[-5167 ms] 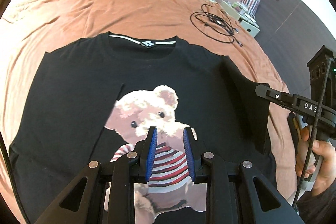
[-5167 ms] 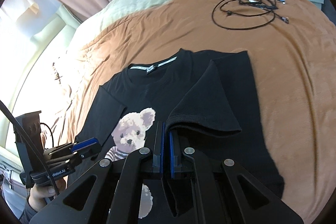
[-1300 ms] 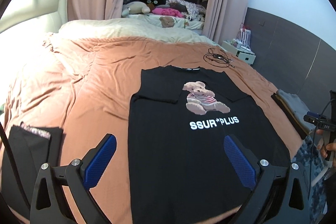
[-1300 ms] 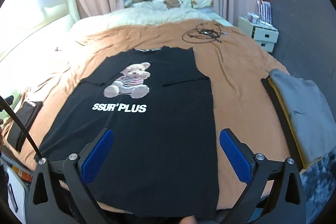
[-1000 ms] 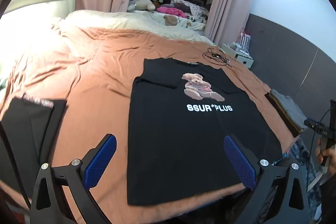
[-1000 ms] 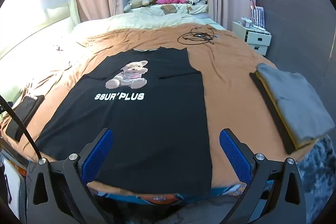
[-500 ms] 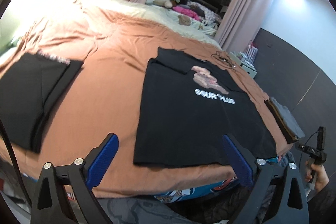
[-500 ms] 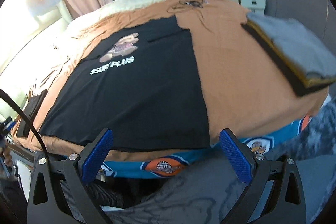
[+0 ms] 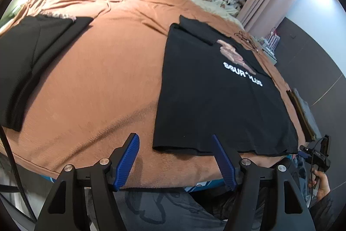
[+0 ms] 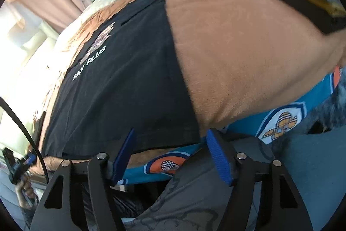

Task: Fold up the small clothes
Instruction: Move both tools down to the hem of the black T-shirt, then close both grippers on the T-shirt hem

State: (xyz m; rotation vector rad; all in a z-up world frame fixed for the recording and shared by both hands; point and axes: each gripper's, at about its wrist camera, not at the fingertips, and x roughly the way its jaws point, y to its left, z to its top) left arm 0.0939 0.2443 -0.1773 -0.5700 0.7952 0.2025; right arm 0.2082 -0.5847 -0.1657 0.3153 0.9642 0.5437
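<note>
Both my grippers are angled down at the near hem of the black t-shirt (image 9: 207,101), the left gripper (image 9: 175,157) around its left corner and the right gripper (image 10: 168,155) at its right corner, jaws closing with nothing pinched yet. The shirt lies flat with sleeves tucked in, so I reckon the hem gets lifted next. Past it lies bare brown blanket (image 9: 103,70).

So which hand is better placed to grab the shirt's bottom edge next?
Both seem about equally placed, each by its own corner. The left gripper frames the T-shirt hem's left corner; the right gripper frames the right. Both are closing, neither pinching yet.
</note>
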